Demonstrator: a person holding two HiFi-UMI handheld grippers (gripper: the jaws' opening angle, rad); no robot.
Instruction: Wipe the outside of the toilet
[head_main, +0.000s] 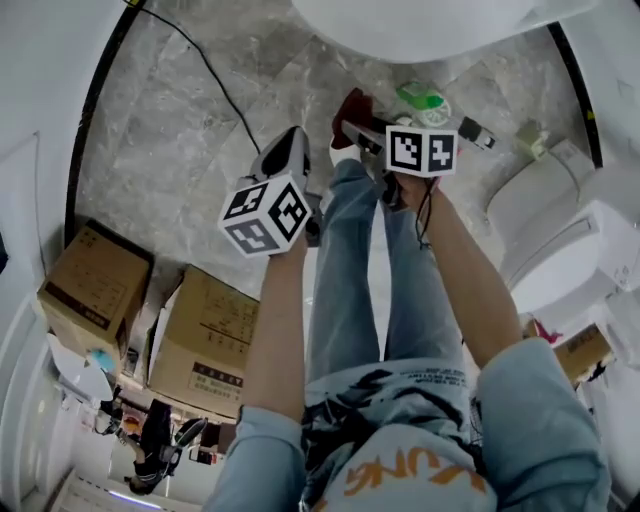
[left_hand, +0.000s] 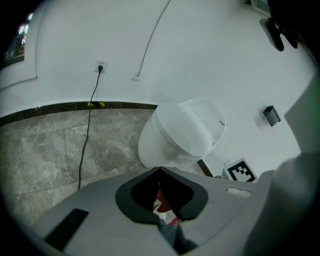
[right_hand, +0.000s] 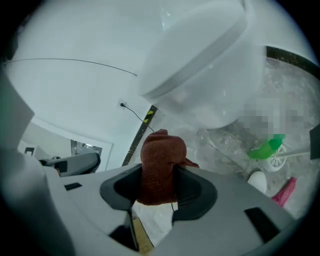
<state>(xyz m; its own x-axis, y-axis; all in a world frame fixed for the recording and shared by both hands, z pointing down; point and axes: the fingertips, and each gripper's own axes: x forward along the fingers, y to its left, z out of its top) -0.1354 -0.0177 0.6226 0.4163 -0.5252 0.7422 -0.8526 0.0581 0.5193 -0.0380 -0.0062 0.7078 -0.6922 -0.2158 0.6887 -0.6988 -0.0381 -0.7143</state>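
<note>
A white toilet (head_main: 420, 25) bulges in at the top of the head view; the right gripper view shows its bowl (right_hand: 200, 65) close above. My right gripper (head_main: 352, 125) (right_hand: 159, 172) is shut on a dark red cloth (right_hand: 160, 165) (head_main: 350, 104), which sticks up between the jaws a short way below the bowl, not touching it. To its left, my left gripper (head_main: 292, 150) (left_hand: 160, 171) is held over the floor with its jaws shut and nothing between them. Its view faces a white toilet (left_hand: 182, 132) by the wall.
Grey marble floor (head_main: 170, 130) with a black cable (head_main: 215, 75) across it. A green-topped brush in a white holder (head_main: 428, 102) (right_hand: 267, 147) and a pink item (right_hand: 285, 191) stand near the bowl. A second white fixture (head_main: 560, 250) is at right, cardboard boxes (head_main: 205, 340) at left.
</note>
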